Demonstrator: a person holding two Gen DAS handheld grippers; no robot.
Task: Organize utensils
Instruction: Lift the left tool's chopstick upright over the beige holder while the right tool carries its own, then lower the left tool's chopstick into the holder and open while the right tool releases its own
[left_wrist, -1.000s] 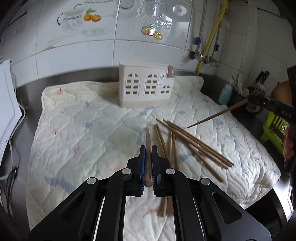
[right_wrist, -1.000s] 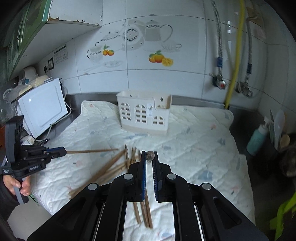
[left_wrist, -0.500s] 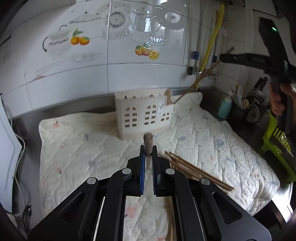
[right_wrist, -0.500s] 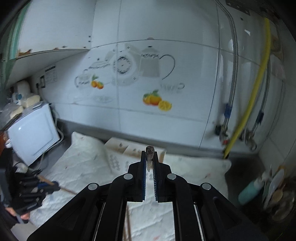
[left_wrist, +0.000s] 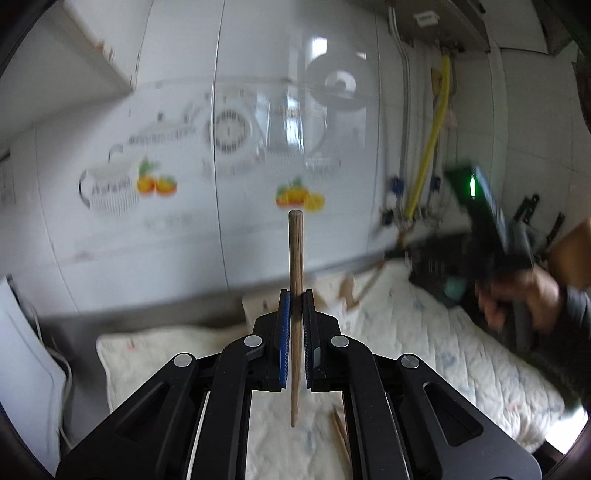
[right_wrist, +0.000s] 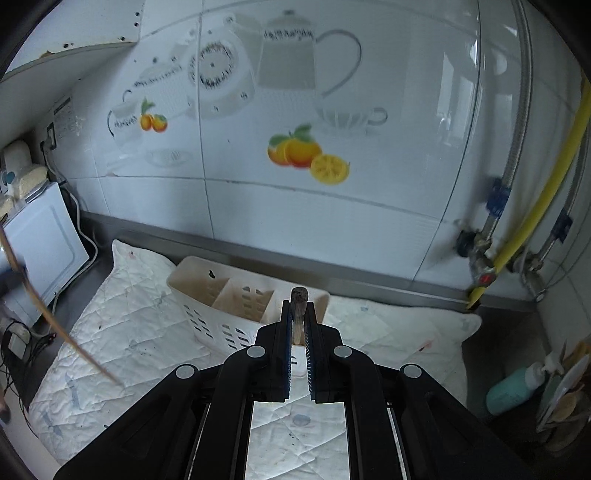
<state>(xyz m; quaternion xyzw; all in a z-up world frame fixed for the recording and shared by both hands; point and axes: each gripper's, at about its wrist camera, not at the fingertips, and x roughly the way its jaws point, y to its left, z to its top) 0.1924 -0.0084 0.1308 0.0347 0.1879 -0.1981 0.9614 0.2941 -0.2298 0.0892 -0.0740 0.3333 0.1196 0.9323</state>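
Chopsticks are what this job turns on, and each hand has one pinched.

Left wrist view: the left gripper is clamped tight on one chopstick, which stands nearly upright, its blunt end above the jaws and its thin end hanging below over the quilted mat. Two more loose chopsticks lie on the mat at bottom right. Off to the right, blurred, a hand carries the other gripper, with a second stick showing as a faint streak beneath it. The holder is mostly hidden behind the jaws here.

Right wrist view: the right gripper is shut on one chopstick end, only its dark blunt tip poking above the jaws. Just beyond stands the single white holder, with at least two compartments open at the top and looking empty. At the left edge the other chopstick crosses as a thin blur.

These sticks look light, stiff and smooth, so likely to pivot in a pinch; a hold near the thick end, as now, should let the thin end drop into a compartment first.
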